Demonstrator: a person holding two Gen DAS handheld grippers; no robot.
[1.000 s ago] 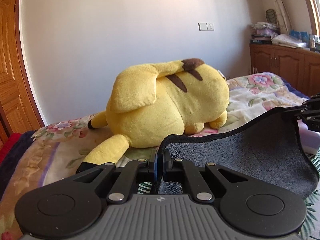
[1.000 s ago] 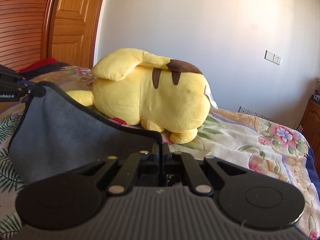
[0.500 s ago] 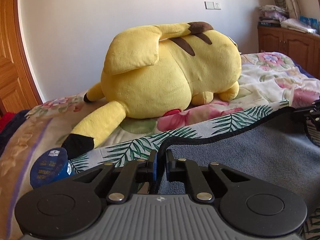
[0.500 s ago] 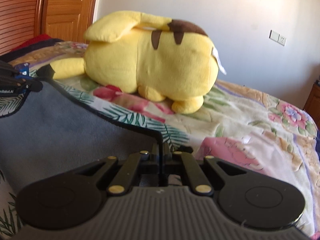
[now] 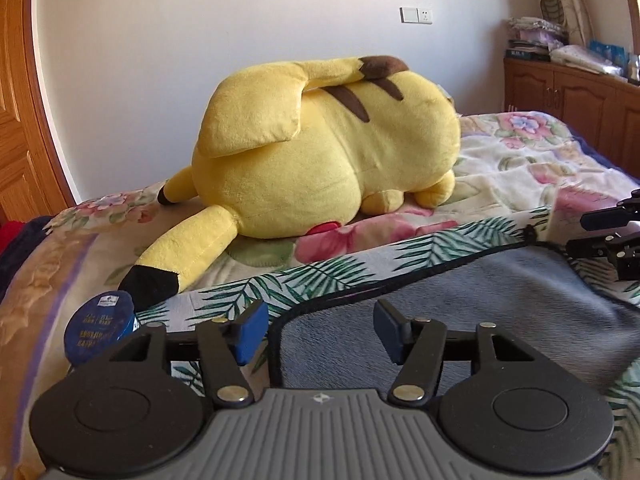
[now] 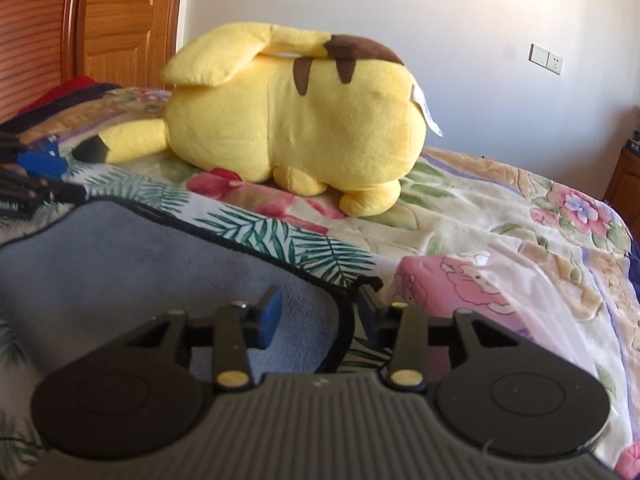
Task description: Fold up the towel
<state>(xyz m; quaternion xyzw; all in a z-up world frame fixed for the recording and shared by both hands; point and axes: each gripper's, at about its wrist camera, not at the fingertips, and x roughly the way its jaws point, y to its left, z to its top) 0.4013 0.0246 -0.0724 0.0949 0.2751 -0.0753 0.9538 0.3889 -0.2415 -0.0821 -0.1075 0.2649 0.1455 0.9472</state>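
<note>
The grey towel [image 5: 460, 312] with a black hem lies flat on the bed, over a palm-leaf printed cloth [image 5: 320, 276]. My left gripper [image 5: 320, 330] is open, its blue pads either side of the towel's near-left corner. My right gripper [image 6: 318, 314] is open over the towel's [image 6: 140, 264] right corner, where a small black loop sticks out. The right gripper also shows at the right edge of the left wrist view [image 5: 612, 240], and the left gripper at the left edge of the right wrist view [image 6: 36, 176].
A big yellow plush toy [image 5: 328, 160] lies on the floral bedspread [image 6: 500, 220] just beyond the towel. A blue round tin [image 5: 100, 328] sits by my left gripper. A wooden door [image 6: 124, 20] is at the left, a wooden cabinet [image 5: 580, 100] at the right.
Both grippers lowered the towel's far edge onto the bed, then opened and let go of its corners. The towel now lies flat.
</note>
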